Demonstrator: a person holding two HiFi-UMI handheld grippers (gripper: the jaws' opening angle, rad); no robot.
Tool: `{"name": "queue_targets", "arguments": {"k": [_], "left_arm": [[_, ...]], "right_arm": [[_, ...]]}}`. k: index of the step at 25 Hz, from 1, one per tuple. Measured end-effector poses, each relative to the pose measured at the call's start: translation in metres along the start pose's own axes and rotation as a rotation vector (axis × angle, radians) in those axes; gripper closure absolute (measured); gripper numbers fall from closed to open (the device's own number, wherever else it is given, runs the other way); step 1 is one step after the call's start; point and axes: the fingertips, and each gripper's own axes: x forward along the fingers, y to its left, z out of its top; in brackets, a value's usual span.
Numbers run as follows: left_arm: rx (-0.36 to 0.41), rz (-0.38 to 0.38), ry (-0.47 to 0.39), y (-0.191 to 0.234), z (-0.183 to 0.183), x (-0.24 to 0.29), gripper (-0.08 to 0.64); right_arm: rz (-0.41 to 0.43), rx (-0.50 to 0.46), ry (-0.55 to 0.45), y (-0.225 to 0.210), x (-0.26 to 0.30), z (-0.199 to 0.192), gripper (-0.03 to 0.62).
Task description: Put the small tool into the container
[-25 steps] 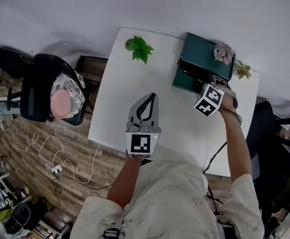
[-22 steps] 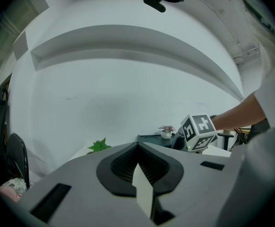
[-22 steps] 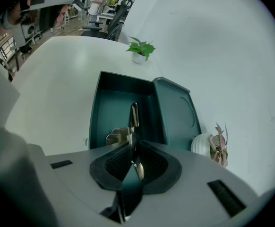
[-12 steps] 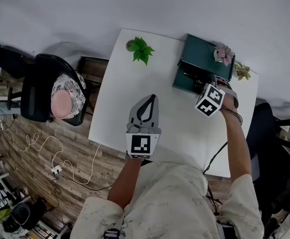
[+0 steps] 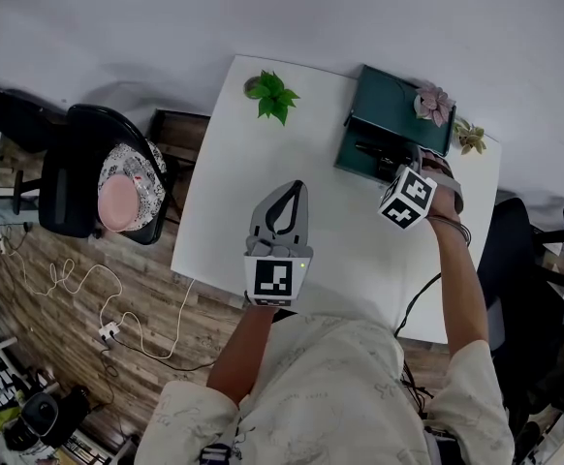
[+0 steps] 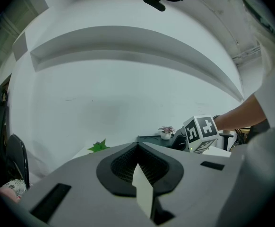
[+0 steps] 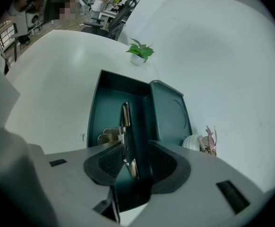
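A dark teal container stands open at the table's far right, its lid raised. In the right gripper view a small flat dark tool with a metal part stands on edge inside the box. My right gripper hangs over the box, tilted down; its jaws have just been opening, and the tool is between them without the pads pressing on it. My left gripper rests over the table's middle, shut on nothing, its tips meeting.
A green plant stands at the white table's far left corner. A pink succulent and another small plant sit behind the box. Black chairs stand to the left and right.
In the head view the right gripper's marker cube only wobbles slightly over the box. The left gripper stays where it was.
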Motion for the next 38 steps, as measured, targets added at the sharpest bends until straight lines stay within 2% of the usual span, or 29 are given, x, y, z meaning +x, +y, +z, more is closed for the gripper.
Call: {"name": "queue_targets", "arguments": {"k": [5,9,12,22,31,38], "left_arm": [[0.014,-0.001,-0.021,0.001,0.002,-0.001,0.555],[0.008,0.004,-0.021,0.003,0.002,-0.002,0.555],[0.007,0.007,-0.017,0.004,0.000,-0.002,0.555],[0.001,0.011,-0.009,0.005,-0.004,-0.005,0.555],[0.004,0.001,-0.004,0.001,-0.005,-0.004,0.555],[0.007,-0.007,-0.011,-0.002,-0.002,-0.006,0.555]], "right_arm": [[-0.016,0.011,-0.007,-0.003,-0.002,-0.003,0.407],[-0.028,-0.024,0.004,0.001,-0.004,-0.005,0.405],[-0.015,-0.066,0.018,0.007,-0.003,-0.006,0.409],[0.047,-0.121,0.044,0.018,-0.005,-0.016,0.426],[0.149,-0.088,0.030,0.022,-0.012,-0.020,0.423],[0.161,-0.074,0.027,0.023,-0.019,-0.023,0.422]]}}
